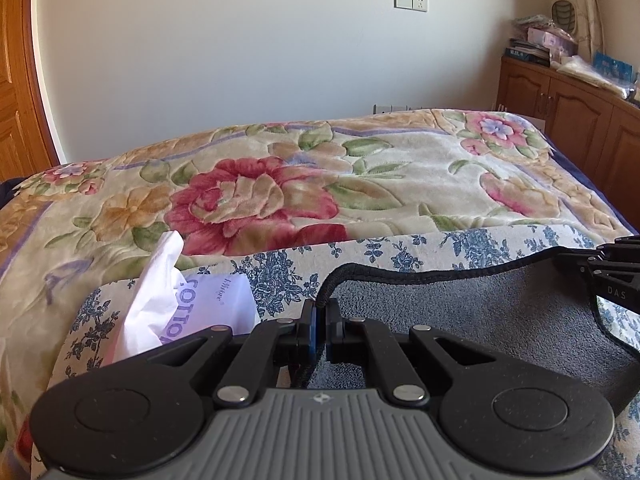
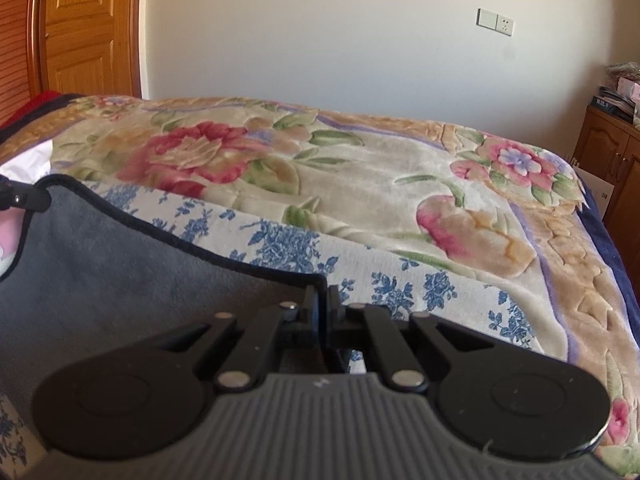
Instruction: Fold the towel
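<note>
The grey towel (image 1: pixel 500 308) with a black hem hangs stretched between my two grippers above a blue-and-white floral cloth (image 1: pixel 400 252) on the bed. My left gripper (image 1: pixel 320 308) is shut on the towel's left top corner. My right gripper (image 2: pixel 323 296) is shut on the towel's (image 2: pixel 120 276) right top corner. The right gripper also shows at the right edge of the left wrist view (image 1: pixel 600 264), and the left gripper shows at the left edge of the right wrist view (image 2: pixel 24 200). The towel's lower part is hidden behind the gripper bodies.
A tissue pack (image 1: pixel 192 304) with a white tissue sticking out lies on the blue floral cloth to the left. A thick flowered blanket (image 1: pixel 320 184) covers the bed behind. A wooden cabinet (image 1: pixel 568 108) stands at the right, a wooden door (image 2: pixel 88 28) at the left.
</note>
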`<control>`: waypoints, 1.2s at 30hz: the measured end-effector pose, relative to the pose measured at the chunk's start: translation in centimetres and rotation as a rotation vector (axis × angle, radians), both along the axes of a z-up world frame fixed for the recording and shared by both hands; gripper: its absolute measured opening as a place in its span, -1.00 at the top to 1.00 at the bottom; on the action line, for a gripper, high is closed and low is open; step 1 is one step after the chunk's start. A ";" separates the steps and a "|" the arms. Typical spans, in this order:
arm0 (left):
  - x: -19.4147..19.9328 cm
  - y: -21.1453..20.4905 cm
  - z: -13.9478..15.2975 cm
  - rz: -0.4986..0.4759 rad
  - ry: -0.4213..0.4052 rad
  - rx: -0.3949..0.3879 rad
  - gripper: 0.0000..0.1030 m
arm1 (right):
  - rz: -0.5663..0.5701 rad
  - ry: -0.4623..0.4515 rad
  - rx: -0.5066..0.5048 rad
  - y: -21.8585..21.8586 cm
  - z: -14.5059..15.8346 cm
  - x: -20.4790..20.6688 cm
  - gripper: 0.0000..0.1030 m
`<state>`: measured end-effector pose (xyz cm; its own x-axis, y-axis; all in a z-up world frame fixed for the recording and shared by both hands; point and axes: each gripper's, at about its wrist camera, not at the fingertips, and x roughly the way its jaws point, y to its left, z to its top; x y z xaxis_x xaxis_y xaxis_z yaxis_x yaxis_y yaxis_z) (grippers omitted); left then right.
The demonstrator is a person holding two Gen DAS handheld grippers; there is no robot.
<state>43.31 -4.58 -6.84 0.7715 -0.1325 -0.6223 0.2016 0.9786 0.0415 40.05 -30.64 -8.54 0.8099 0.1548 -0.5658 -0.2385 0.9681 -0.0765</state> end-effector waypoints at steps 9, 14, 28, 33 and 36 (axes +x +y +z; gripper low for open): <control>0.8 -0.6 -0.7 0.001 0.004 0.032 0.90 | -0.003 0.024 0.004 -0.2 -0.8 0.6 0.92; 1.0 -0.8 -1.2 0.002 0.012 0.041 0.90 | -0.003 0.035 0.004 -0.2 -1.1 0.9 0.92; 0.1 -0.2 -1.3 0.102 0.002 0.010 -0.72 | -0.035 0.040 0.090 -1.2 -0.4 -0.3 -0.42; -1.3 -0.5 -0.4 0.096 -0.017 0.008 -0.75 | -0.042 0.026 0.105 -1.5 0.6 -1.8 -0.47; -2.1 -0.6 0.3 0.095 -0.031 0.004 -0.87 | -0.049 0.018 0.108 -1.5 1.2 -2.5 -0.56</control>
<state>41.19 -5.17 -6.58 0.7992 -0.0555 -0.5986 0.1064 0.9931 0.0501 37.50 -32.16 -7.35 0.8076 0.1759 -0.5628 -0.1909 0.9811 0.0326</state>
